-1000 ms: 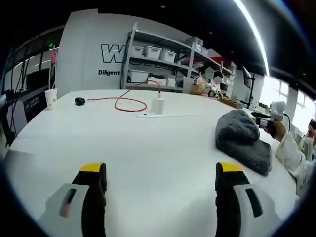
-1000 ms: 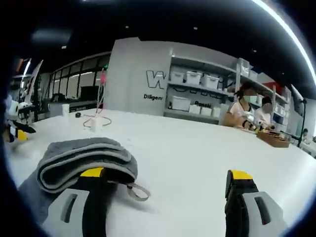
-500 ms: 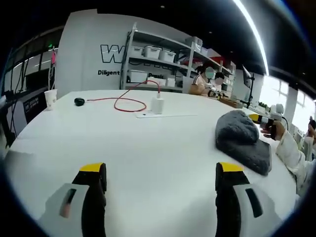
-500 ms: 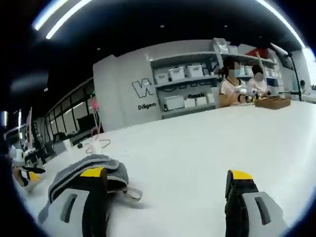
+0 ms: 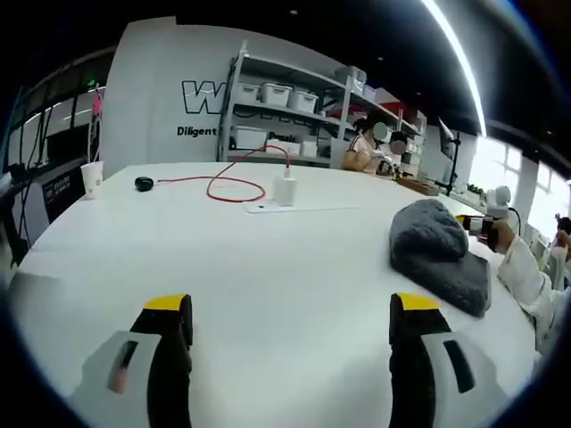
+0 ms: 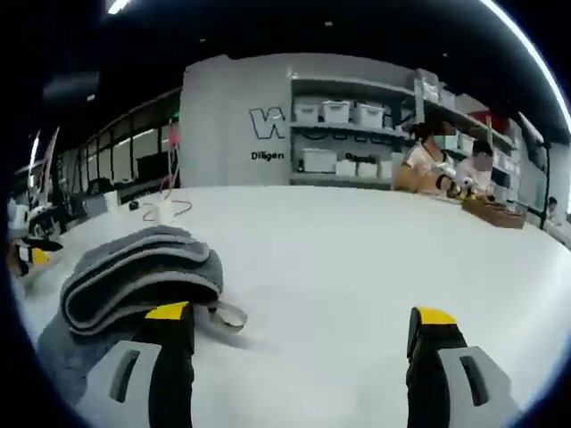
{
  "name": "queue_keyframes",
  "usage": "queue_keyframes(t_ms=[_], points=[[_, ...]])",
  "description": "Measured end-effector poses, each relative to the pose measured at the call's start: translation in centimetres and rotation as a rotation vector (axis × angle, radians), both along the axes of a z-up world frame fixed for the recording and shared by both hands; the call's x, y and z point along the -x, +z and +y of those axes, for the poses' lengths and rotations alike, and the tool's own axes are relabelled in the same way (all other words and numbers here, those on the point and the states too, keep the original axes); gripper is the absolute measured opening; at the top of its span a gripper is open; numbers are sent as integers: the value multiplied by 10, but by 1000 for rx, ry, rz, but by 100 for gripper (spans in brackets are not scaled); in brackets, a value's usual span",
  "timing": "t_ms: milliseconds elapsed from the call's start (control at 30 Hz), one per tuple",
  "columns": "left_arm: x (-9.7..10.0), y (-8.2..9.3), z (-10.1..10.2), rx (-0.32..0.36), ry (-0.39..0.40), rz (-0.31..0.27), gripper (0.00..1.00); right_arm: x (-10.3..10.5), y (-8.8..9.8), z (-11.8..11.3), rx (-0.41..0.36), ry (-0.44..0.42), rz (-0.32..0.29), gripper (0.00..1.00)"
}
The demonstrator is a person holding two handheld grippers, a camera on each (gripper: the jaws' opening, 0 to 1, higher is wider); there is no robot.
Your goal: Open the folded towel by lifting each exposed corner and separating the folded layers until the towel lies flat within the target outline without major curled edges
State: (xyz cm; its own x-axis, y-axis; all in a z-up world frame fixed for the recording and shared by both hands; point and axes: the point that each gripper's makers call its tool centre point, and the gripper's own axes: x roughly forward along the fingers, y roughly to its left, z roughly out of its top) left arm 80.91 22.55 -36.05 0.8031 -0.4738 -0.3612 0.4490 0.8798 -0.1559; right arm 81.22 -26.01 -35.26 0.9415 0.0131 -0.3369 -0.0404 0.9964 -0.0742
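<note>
A grey folded towel lies bunched on the white table at the right of the left gripper view. In the right gripper view the towel sits at the lower left, its stacked layers rounded toward me and a small loop tag sticking out. My right gripper is open; its left jaw stands just in front of the towel, whether touching I cannot tell. My left gripper is open over bare table, well left of the towel. The right gripper shows beyond the towel, held by a hand.
A red cable runs to a white adapter at the table's far middle, with a paper cup and a small black object at far left. Shelves with bins stand behind. People sit at the far right.
The right gripper view has swung and levelled, so the towel looks larger and nearer its left jaw. The left gripper view is unchanged; the towel has not visibly moved.
</note>
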Motion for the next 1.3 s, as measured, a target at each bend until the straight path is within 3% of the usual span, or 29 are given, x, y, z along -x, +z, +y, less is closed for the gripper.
queue_keyframes(t_ms=[233, 500, 600, 933, 1200, 1300], points=[[0, 0, -1, -1, -3, 0, 90, -3, 2, 11, 77, 63, 5, 99], [-1, 1, 0, 1, -2, -2, 90, -4, -4, 34, 328, 195, 49, 100], [-1, 1, -1, 0, -3, -3, 90, -6, 3, 44, 386, 233, 14, 100], [-2, 0, -1, -4, -7, 0, 90, -4, 21, 70, 479, 318, -80, 98], [-1, 0, -2, -5, -8, 0, 89, 1, 16, 106, 526, 477, -102, 64], [0, -1, -3, -7, -11, 1, 89, 5, 14, 121, 500, 536, -117, 49]])
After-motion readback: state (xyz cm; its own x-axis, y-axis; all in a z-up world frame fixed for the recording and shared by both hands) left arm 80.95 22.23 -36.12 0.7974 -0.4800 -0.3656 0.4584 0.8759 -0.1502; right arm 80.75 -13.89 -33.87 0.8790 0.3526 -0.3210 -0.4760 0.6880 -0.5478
